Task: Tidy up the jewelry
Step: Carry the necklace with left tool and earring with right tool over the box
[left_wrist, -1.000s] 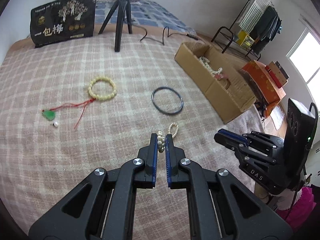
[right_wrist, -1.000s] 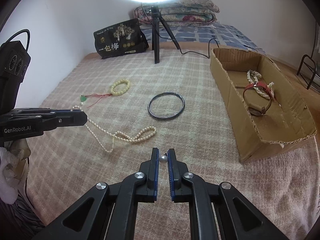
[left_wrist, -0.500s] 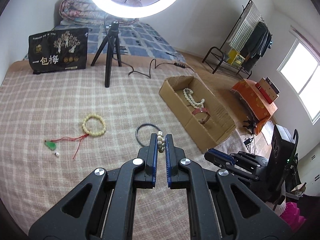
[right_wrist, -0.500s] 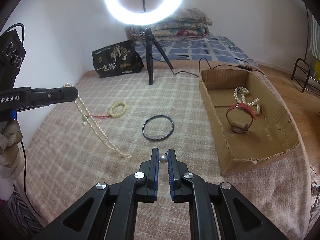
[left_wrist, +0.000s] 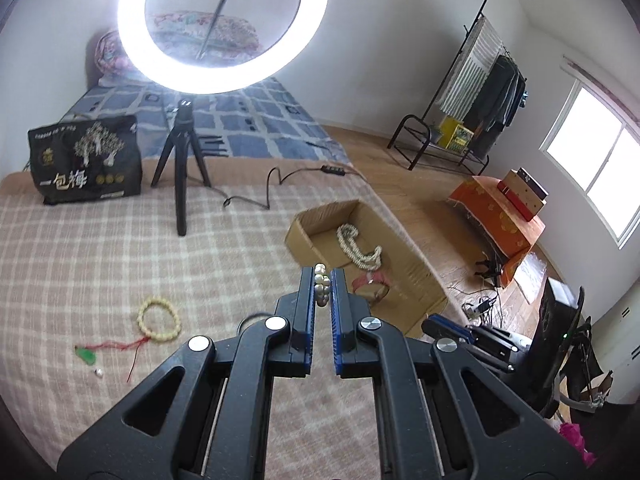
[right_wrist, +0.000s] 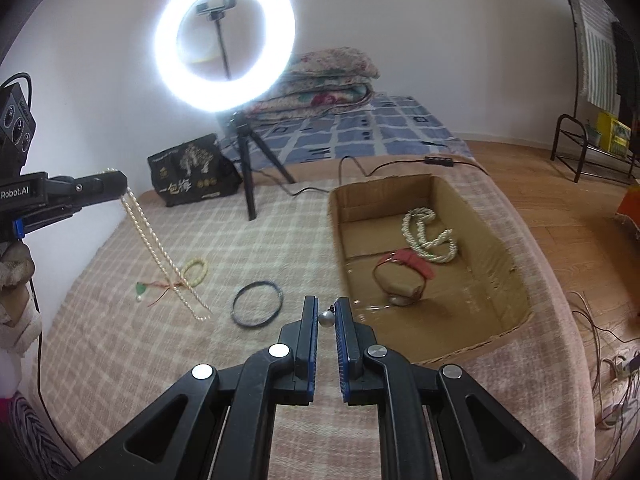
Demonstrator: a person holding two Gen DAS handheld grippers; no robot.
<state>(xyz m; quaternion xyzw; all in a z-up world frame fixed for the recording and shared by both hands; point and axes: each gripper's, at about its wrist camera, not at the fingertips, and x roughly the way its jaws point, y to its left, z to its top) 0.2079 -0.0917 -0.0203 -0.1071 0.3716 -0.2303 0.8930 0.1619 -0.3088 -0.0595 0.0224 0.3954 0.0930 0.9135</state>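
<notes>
A bedroom in a home: a wide bed [right_wrist: 120,344] covered with a pink-and-cream checked blanket, with folded floral quilts [right_wrist: 324,80] stacked by the white wall. A black metal clothes rack [left_wrist: 480,92] hung with garments, a wooden plank floor [left_wrist: 432,216] and a bright window [left_wrist: 596,168] confirm the domestic setting.

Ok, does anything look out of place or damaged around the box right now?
The cardboard box looks worn: its near right corner is torn and ragged. A tiny loose pearl lies alone on the blanket beside the green pendant.
</notes>
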